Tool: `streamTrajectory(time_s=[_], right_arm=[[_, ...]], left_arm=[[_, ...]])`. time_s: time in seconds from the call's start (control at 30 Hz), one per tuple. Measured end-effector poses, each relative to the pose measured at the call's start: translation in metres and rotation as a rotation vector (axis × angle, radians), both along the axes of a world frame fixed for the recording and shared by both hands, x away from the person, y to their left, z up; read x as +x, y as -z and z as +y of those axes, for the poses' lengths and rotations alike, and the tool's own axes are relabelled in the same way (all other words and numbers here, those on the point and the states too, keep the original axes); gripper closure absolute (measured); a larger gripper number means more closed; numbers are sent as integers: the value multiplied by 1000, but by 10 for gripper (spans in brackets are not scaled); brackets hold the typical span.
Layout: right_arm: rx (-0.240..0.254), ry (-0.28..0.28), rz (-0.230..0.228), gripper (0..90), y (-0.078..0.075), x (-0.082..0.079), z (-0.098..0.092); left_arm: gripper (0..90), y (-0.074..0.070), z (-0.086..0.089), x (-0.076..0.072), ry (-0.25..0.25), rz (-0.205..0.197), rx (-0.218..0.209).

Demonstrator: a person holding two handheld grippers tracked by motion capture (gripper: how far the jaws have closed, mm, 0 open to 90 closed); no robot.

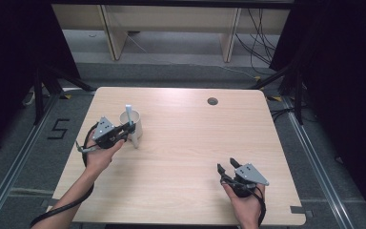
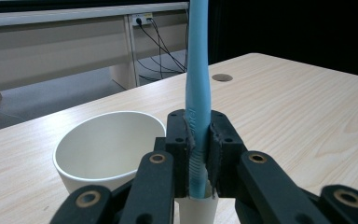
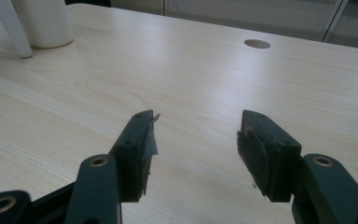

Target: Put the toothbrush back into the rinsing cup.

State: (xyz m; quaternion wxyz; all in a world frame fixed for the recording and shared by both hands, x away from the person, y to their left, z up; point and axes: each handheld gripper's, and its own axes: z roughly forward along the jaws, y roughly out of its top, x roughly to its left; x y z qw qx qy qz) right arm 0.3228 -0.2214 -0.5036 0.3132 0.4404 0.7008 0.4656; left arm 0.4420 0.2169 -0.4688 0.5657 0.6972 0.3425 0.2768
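1. Blue toothbrush clamped upright in the left gripper, just beside the white cup at the table's left side.
2. Pickup apparently done — lowering into the cup and release left.
3. Right gripper well apart near the front right, jaws apart, holding nothing.

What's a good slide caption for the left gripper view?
Left gripper shut on an upright blue toothbrush beside a white cup on the wooden table.
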Motion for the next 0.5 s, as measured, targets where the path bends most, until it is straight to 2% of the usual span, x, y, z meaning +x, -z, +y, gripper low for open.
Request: streamTrajectory(time_s=[0.1, 0.17, 0.2, 0.23, 0.3, 0.33, 0.37, 0.5], right_arm=[[5, -5, -9, 462, 1, 1, 1], [-11, -1, -18, 459, 1, 2, 0], [11, -5, -7, 459, 1, 2, 2], [6, -8, 13, 458, 0, 0, 1], [11, -3, 23, 455, 0, 0, 2], [23, -10, 12, 454, 2, 1, 2], [6, -4, 17, 453, 1, 0, 2], [16, -7, 12, 450, 2, 1, 2]], left_arm=[[798, 1, 0, 1, 1, 3, 0], [797, 2, 0, 1, 2, 4, 3], [797, 2, -1, 1, 0, 4, -2], [796, 2, -1, 1, 2, 2, -4], [789, 3, -1, 2, 3, 0, -11], [780, 2, 0, 1, 0, 4, 1], [769, 2, 1, 1, -2, 10, 5], [698, 0, 3, -1, 4, 13, 7]])
